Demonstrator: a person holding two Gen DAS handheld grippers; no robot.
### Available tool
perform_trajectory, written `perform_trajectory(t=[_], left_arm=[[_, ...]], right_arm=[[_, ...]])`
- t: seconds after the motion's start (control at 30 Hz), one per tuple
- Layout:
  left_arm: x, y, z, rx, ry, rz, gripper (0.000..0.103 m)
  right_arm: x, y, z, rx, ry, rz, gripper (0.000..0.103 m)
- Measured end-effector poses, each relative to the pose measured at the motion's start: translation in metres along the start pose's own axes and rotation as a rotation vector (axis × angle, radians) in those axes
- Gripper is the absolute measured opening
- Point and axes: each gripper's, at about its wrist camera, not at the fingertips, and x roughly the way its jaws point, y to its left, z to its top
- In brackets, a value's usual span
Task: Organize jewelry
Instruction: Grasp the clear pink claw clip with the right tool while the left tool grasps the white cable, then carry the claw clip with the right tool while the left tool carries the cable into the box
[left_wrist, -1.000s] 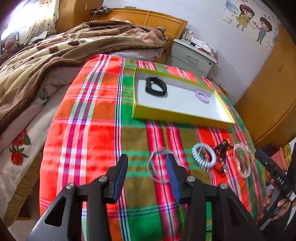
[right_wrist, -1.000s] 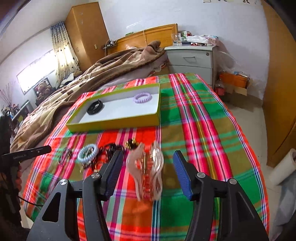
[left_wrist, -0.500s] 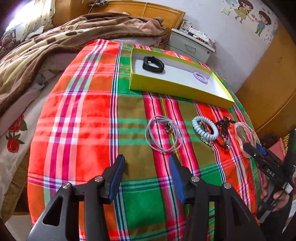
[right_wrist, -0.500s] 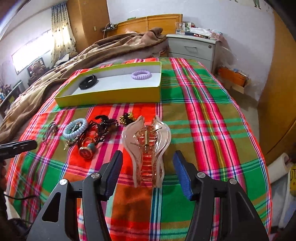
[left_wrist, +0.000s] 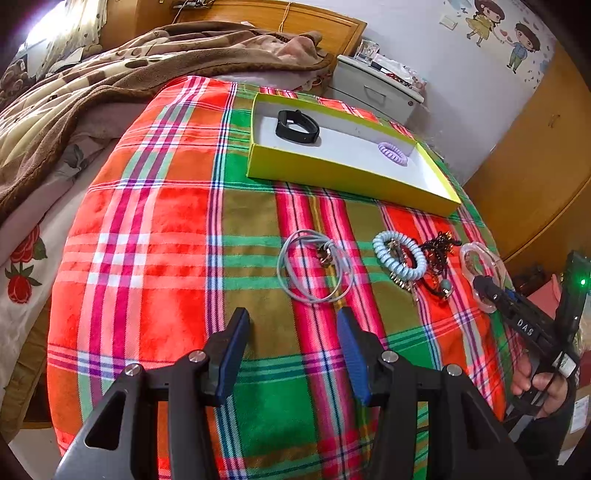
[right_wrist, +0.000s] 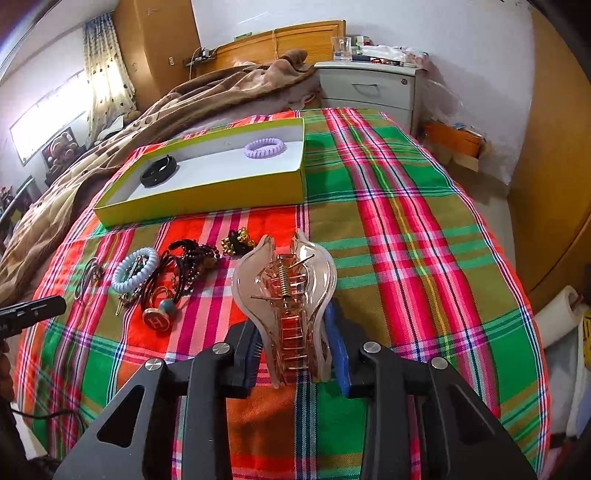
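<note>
clear pink hair claw (right_wrist: 284, 306) in closing right gripper (right_wrist: 295, 343); left gripper (left_wrist: 293, 345) wide, empty

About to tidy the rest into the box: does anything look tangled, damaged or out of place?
Nothing looks damaged. The dark beaded cords lie tangled in a heap against the pale blue coil bracelet, so they may drag along together.
</note>
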Motion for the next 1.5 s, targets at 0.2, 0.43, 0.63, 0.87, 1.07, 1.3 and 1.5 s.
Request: perform_trajectory(t=[0.2, 0.43, 0.63, 0.87, 1.07, 1.3, 1.5], left_arm=[[-0.004, -0.014, 0.008, 0.046, -0.026, -0.004, 0.051], [0.009, -0.035, 0.021, 0.099, -0.022, 0.004, 0.051], [0.025, -0.042, 0.027, 0.098, -0.002, 0.076, 0.049], [0.037, -0.045, 0.032, 0.113, 0.004, 0.131, 0.042], [0.044, -0.052, 0.035, 0.15, 0.01, 0.179, 0.034], [0.045, -0.054, 0.035, 0.183, 0.0, 0.219, 0.018], [0.039, -0.051, 0.035, 0.173, -0.014, 0.192, 0.018]], right_arm=[[-0.005, -0.004, 0.0, 0.019, -0.023, 0.002, 0.032], [-0.013, -0.008, 0.004, 0.031, -0.062, 0.0, 0.027], [-0.013, -0.011, 0.007, 0.028, -0.067, 0.012, 0.027], [-0.012, -0.011, 0.009, 0.027, -0.07, 0.028, 0.027], [-0.011, -0.012, 0.011, 0.027, -0.071, 0.035, 0.027], [-0.011, -0.013, 0.011, 0.035, -0.076, 0.037, 0.027], [-0.013, -0.011, 0.014, 0.033, -0.086, 0.033, 0.026]])
